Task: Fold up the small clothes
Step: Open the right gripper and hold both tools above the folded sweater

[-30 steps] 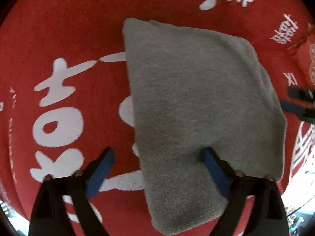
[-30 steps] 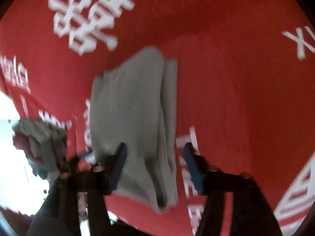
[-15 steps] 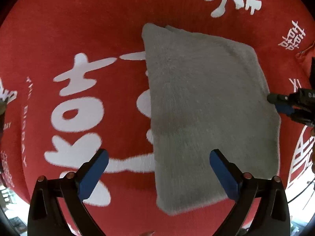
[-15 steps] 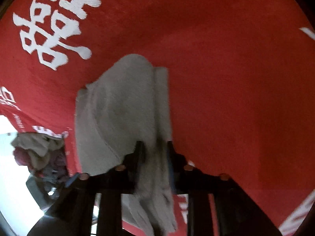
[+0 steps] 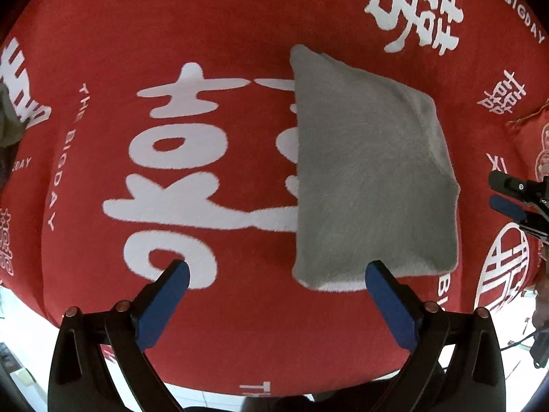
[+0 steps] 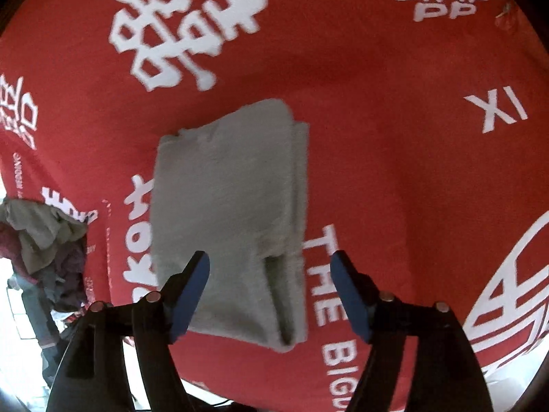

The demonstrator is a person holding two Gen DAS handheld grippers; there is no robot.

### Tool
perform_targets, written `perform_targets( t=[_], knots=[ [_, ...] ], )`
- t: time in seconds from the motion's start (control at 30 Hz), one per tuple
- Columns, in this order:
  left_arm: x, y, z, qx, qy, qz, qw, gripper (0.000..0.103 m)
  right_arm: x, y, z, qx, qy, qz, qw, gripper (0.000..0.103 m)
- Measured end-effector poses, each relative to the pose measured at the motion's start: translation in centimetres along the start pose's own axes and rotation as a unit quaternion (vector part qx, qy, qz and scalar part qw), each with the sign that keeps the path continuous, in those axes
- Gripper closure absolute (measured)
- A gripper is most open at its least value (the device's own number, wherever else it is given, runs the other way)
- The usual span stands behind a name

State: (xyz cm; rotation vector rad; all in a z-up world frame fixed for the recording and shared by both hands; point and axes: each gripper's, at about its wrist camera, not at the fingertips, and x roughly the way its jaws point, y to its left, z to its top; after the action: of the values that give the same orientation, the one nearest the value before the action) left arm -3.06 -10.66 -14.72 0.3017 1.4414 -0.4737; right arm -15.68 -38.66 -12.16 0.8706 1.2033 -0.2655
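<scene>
The grey garment (image 5: 370, 185) is folded into a thick, roughly rectangular pad and lies flat on the red blanket (image 5: 212, 34), the one covered in big white characters and "THE BIGDAY" lettering. It's a soft, fuzzy-looking knit, plain grey all over, no print on it. From the right wrist view the garment (image 6: 226, 213) shows its layers stacked along the right edge, with a little slit or pocket of fabric near the bottom of that edge; hard to say whether that's a sleeve end or just a fold, since that part is a bit blurry.

The left gripper (image 5: 276, 279) hangs over the blanket with its blue pads spread as wide as they go, nothing between them, and the garment's lower edge sits just by the right pad.

The right gripper (image 6: 271, 274) has just been opening; its pads stand apart on either side of the garment's near end without pressing it, so the cloth lies loose between them. In the left wrist view that right gripper (image 5: 504, 194) peeks in at the right edge, beside the garment.

A heap of other clothes (image 6: 44, 237) sits off the blanket's left edge.
</scene>
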Motion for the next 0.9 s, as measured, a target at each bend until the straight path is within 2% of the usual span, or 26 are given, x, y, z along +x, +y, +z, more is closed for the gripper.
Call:
perform_targets(
  t=[0.03,0.2,0.4,0.53,0.73,0.9],
  knots=[
    [-0.1,0.2,-0.3,-0.001,-0.001,-0.001,1.0000,0.000,0.2,0.9,-0.3,-0.004,0.001,0.004,1.000,0.023],
    [0.1,2.1,-2.1,-0.006,0.003,-0.002,1.0000,0.000,0.5,3.6,-2.0,-0.022,-0.012,0.010,1.000,0.022],
    [-1.4,4.9,-4.8,-0.018,-0.009,-0.006,0.9998,0.000,1.5,5.7,-4.2,-0.030,0.004,0.003,1.000,0.022],
    [-2.7,6.4,-6.4,-0.007,-0.030,0.015,0.9994,0.000,1.8,7.0,-5.8,-0.036,0.006,0.005,0.999,0.022],
    [-1.8,8.0,-7.5,-0.017,-0.017,0.022,0.9995,0.000,2.2,7.0,-7.8,-0.027,0.011,0.009,1.000,0.022],
    [-0.4,7.2,-6.9,-0.013,-0.006,0.031,0.9994,0.000,2.4,5.5,-7.7,-0.015,0.017,0.005,1.000,0.022]
  ],
)
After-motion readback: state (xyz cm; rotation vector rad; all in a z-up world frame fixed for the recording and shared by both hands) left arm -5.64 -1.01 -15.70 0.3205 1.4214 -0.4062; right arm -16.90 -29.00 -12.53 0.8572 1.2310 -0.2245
